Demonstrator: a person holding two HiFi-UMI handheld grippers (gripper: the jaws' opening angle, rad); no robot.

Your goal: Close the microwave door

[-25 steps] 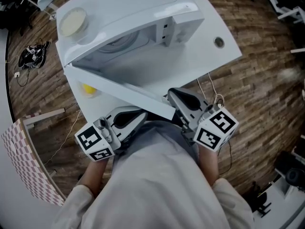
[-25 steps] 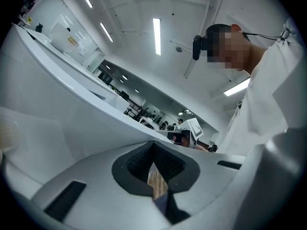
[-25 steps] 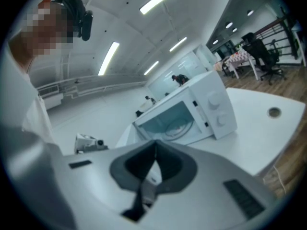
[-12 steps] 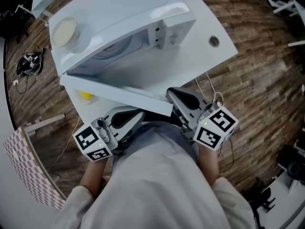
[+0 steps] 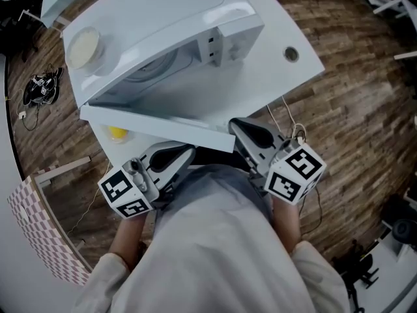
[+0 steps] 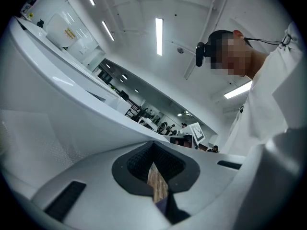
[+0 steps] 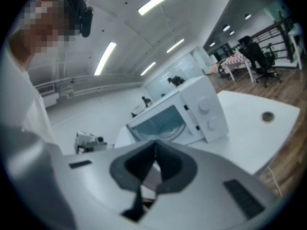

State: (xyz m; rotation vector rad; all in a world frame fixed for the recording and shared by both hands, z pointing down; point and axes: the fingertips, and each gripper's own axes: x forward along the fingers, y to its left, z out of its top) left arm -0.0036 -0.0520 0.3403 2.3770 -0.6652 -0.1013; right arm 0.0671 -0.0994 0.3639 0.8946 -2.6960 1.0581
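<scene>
Head view: open microwave door (image 5: 156, 121), centre, half hides yellow object (image 5: 118, 133); below, left gripper (image 5: 190, 150) and right gripper (image 5: 236, 125), jaws closed, empty.

Glossy white microwave (image 5: 163, 18) — smooth matt table (image 5: 264, 83) — wood-plank floor (image 5: 365, 109)

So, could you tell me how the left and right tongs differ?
The left tongs sit partway along the open microwave door; the right tongs sit at its free end. The left tongs' view is mostly door; the right tongs' view takes in the whole microwave. Both are shut and empty.
</scene>
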